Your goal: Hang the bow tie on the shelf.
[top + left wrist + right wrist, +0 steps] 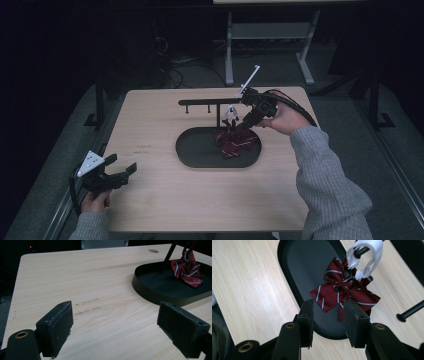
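- My right gripper (328, 315) hangs over the black oval tray (192, 155), jaws partly open w/ nothing between them, just above the red striped bow (342, 293).
- Bow hangs from a white clip (364, 257) on the black rack bar (207, 102), lower part in the tray.
- My left gripper (115, 328) sits at the near-left table (165, 200) edge, jaws wide apart, empty, well apart from the tray.

A fixed overhead camera faces forward over the table (150, 200); both close, jaw-mounted gripper cameras share its black tray (150, 293) and bow (342, 293).
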